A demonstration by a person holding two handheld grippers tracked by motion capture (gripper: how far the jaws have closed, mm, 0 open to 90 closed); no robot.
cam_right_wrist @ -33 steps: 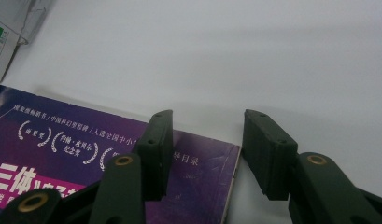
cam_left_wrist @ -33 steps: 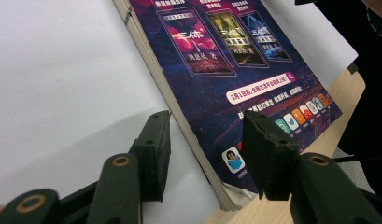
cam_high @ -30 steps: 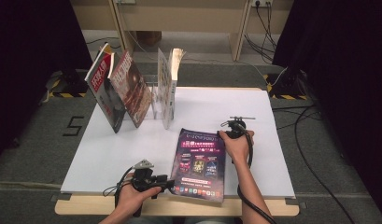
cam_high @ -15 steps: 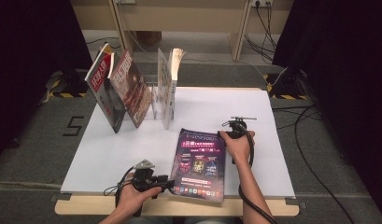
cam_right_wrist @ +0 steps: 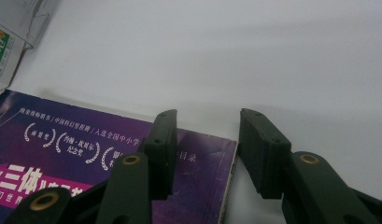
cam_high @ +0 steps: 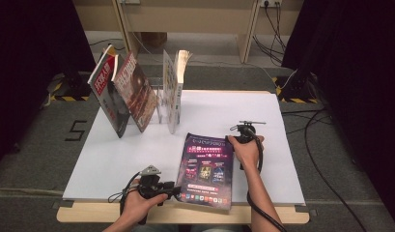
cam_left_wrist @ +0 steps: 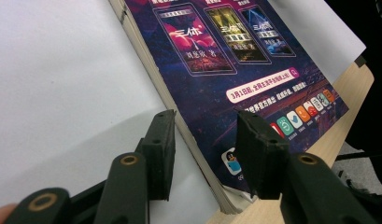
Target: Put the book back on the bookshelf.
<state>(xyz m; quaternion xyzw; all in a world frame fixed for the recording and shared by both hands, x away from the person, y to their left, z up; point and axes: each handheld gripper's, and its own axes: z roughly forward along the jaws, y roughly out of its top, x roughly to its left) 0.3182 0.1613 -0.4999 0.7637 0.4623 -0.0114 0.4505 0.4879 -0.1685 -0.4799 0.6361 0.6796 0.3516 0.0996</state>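
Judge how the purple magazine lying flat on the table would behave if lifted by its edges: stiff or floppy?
Probably floppy: the purple magazine is thin with a soft cover, so it would likely sag between the left gripper and right gripper. Its glossy cover may slip in the fingers. The near corner overhangs the white sheet, which should help getting under it.

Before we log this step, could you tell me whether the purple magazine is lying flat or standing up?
Lying flat: the purple magazine rests closed, cover up, on the white table sheet.

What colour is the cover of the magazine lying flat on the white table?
Dark purple, with pink and white lettering: the flat glossy magazine shows best in the high view.
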